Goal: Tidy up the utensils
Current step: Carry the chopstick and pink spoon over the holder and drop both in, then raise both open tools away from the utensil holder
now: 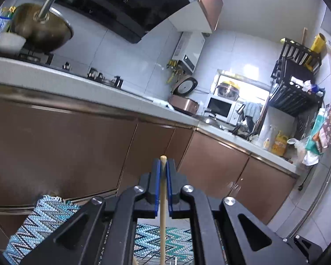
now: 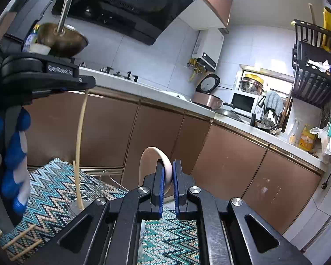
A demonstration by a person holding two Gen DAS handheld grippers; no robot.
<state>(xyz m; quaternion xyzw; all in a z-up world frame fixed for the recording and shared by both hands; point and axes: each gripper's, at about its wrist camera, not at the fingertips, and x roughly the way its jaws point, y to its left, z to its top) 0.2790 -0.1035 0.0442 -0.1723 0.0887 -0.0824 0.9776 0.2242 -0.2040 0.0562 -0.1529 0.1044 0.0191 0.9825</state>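
Note:
My left gripper is shut on a pale wooden chopstick that hangs straight down between its blue pads. In the right wrist view the left gripper is at the upper left, with the chopstick hanging down into a metal holder on the zigzag mat. My right gripper is shut on a white ceramic spoon, held upright above the mat. Several more chopsticks lie at the mat's left edge.
A wire rack shows below the left gripper. Brown cabinet fronts and a white counter with a wok stand behind. A rice cooker, microwave and black dish rack are at the right.

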